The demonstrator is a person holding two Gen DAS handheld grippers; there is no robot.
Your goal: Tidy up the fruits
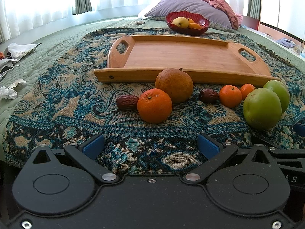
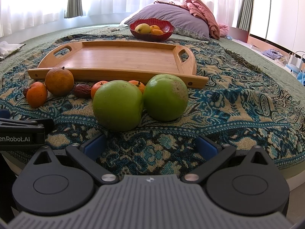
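A row of fruit lies on the patterned blue cloth in front of an empty wooden tray [image 1: 183, 57] [image 2: 122, 59]. In the left wrist view I see a small orange [image 1: 154, 106], a large dull orange [image 1: 174, 85], two dark dates [image 1: 127, 102] [image 1: 208, 96], two small tangerines [image 1: 230, 96] and two green apples [image 1: 262, 108]. My left gripper [image 1: 150, 147] is open, a short way before the small orange. My right gripper [image 2: 150, 146] is open just short of the near green apple [image 2: 118, 106]; the second apple [image 2: 165, 97] sits to its right.
A red bowl [image 1: 187, 29] [image 2: 151, 35] with a mango and oranges stands behind the tray, before a grey pillow [image 1: 190, 7]. Crumpled paper and wrappers [image 1: 11, 57] lie at the far left of the bed. The left gripper's body [image 2: 21, 133] shows at the right view's left edge.
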